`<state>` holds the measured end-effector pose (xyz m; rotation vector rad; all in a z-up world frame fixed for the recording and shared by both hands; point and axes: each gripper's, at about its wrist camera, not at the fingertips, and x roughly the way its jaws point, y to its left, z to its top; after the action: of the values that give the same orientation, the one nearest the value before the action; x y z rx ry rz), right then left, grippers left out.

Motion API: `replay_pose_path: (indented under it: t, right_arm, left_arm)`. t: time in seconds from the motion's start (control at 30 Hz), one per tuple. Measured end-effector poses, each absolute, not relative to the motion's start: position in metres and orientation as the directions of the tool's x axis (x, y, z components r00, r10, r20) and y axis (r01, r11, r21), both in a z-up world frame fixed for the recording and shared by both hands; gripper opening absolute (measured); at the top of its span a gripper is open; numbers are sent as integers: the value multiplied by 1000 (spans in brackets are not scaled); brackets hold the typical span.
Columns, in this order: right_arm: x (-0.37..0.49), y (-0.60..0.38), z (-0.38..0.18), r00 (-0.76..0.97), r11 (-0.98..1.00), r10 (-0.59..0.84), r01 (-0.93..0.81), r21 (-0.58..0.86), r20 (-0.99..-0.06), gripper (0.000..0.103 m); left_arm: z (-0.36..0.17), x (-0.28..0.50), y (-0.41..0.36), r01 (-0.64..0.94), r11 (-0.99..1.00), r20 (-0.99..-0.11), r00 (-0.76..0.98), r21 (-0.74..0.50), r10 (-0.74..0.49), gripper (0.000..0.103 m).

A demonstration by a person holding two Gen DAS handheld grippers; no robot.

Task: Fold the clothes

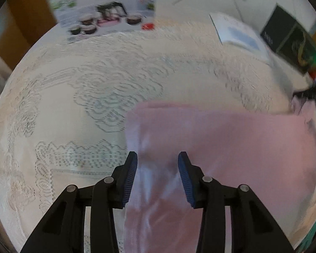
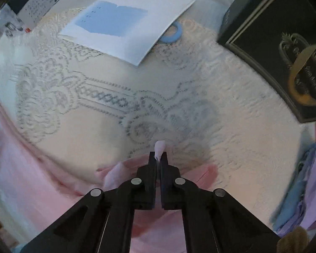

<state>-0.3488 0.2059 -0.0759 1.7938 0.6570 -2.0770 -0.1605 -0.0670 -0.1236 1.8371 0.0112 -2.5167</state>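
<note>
A pink garment (image 1: 231,143) lies on a cream lace tablecloth (image 1: 73,97). In the left wrist view my left gripper (image 1: 157,158) hovers over the garment's near left part, its blue-padded jaws apart with cloth showing below the gap and no pad pressing on it. In the right wrist view my right gripper (image 2: 158,156) is shut on an edge of the pink garment (image 2: 27,185), and a small tuft of cloth sticks out past the fingertips. The rest of the garment trails to the left and underneath.
A white booklet with a blue patch (image 2: 126,19) and a blue ring (image 2: 174,33) lie at the back. A black box with gold print (image 2: 284,48) stands at the right. Lilac and blue clothes (image 2: 305,189) are piled at the right edge. A printed leaflet (image 1: 107,10) lies far left.
</note>
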Motion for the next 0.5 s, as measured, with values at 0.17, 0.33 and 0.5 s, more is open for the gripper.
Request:
replay_pose_path:
  t: [0.17, 0.33, 0.5]
  right_arm:
    - [-366, 263, -36, -342, -964, -47, 262, -47, -938, 26]
    - [-323, 321, 4, -381, -980, -172, 164, 117, -908, 56]
    - [-225, 363, -5, -346, -970, -242, 88, 225, -906, 56]
  left_arm:
    - [-129, -162, -61, 6, -998, -947, -313, 67, -65, 42]
    - [-118, -144, -69, 23, -999, -946, -321, 46, -51, 50]
    - [-100, -88, -95, 102, -994, -935, -354, -38, -1, 55]
